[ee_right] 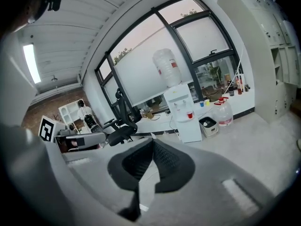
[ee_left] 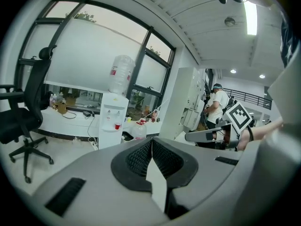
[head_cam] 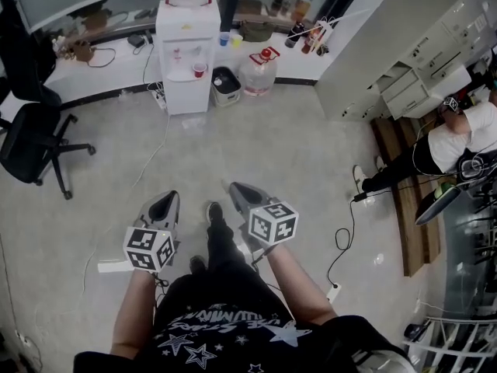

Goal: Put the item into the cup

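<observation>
A small red cup (head_cam: 199, 69) stands on the tray of a white water dispenser (head_cam: 186, 29) across the room; it also shows as the red cup (ee_left: 117, 125) and the red cup (ee_right: 189, 115) in the gripper views. My left gripper (head_cam: 169, 198) and right gripper (head_cam: 235, 186) are held side by side at waist height over the floor, far from the dispenser. The left gripper (ee_left: 151, 140) has its jaw tips together with nothing between them. The right gripper (ee_right: 153, 140) is likewise shut and empty. No loose item shows in either gripper.
A black office chair (head_cam: 31, 142) stands at the left. A water jug (head_cam: 259, 72) and a small bin (head_cam: 226, 85) sit beside the dispenser. A person (head_cam: 458, 142) is at a desk on the right. Cables and a power strip (head_cam: 334, 291) lie on the floor.
</observation>
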Tool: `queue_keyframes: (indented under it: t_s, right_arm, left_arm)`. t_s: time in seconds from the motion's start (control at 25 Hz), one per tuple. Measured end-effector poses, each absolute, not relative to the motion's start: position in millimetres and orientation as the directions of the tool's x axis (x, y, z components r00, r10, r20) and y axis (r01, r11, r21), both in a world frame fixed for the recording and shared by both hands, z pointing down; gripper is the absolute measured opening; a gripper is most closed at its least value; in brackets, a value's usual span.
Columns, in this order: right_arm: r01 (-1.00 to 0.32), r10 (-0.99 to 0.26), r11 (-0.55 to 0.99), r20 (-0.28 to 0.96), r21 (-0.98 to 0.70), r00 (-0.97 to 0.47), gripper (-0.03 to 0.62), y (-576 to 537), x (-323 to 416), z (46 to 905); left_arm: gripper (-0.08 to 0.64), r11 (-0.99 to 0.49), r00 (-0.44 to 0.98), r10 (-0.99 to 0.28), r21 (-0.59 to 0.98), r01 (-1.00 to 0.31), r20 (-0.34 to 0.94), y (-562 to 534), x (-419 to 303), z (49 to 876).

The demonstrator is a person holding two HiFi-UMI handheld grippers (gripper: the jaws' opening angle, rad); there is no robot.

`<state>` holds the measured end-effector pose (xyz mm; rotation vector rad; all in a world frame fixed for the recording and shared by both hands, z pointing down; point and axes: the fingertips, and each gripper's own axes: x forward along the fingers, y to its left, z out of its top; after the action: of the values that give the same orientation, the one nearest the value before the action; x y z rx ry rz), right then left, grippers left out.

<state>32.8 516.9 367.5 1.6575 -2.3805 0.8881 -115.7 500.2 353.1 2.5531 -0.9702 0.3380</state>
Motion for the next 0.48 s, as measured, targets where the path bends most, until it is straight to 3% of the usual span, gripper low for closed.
queue_keyframes:
  t_s: [0.48]
  right_arm:
    - [-0.868, -0.821, 0.221, 0.396, -0.445, -0.412, 0.002, 391, 87, 372]
  left_arm:
    - [0.009, -0.666, 0.716, -0.58, 0.28, -0.692, 0.388, 390, -67, 362]
